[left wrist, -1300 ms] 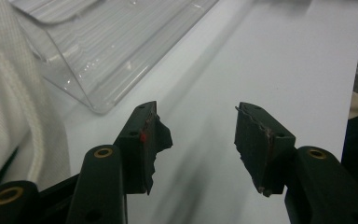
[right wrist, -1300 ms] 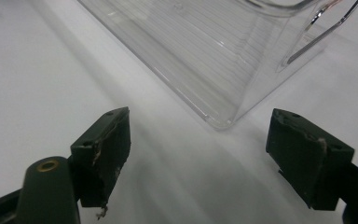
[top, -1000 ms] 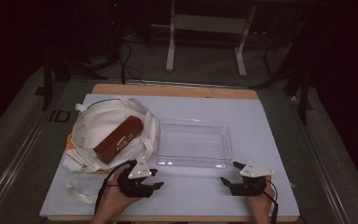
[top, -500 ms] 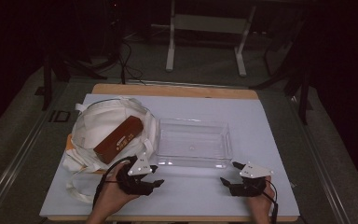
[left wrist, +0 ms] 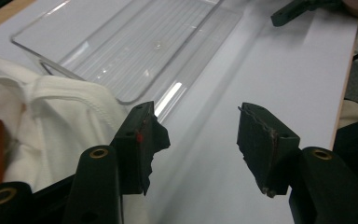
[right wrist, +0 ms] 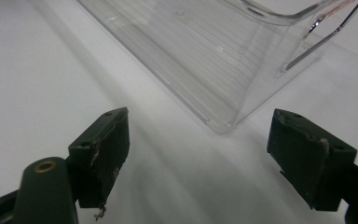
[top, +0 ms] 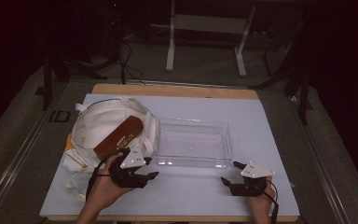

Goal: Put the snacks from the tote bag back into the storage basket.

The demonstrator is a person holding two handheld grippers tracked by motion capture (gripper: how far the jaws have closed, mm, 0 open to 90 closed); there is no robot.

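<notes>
Tote bag (top: 100, 128) sits left of the clear plastic bin (top: 193, 143), brown packet (top: 119, 136) poking out. Packet probably light, stiff, slick; grab across its narrow sides. Left gripper (top: 142, 173) low beside the bag, right gripper (top: 229, 178) near the bin's corner, both spread wide, empty.

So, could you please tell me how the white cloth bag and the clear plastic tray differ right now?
The white cloth bag is soft, crumpled and opaque; the clear plastic tray is rigid, rectangular and see-through. The bag carries a brown packet, while the tray holds nothing. Both rest side by side on the white table, neither held by a gripper.
</notes>
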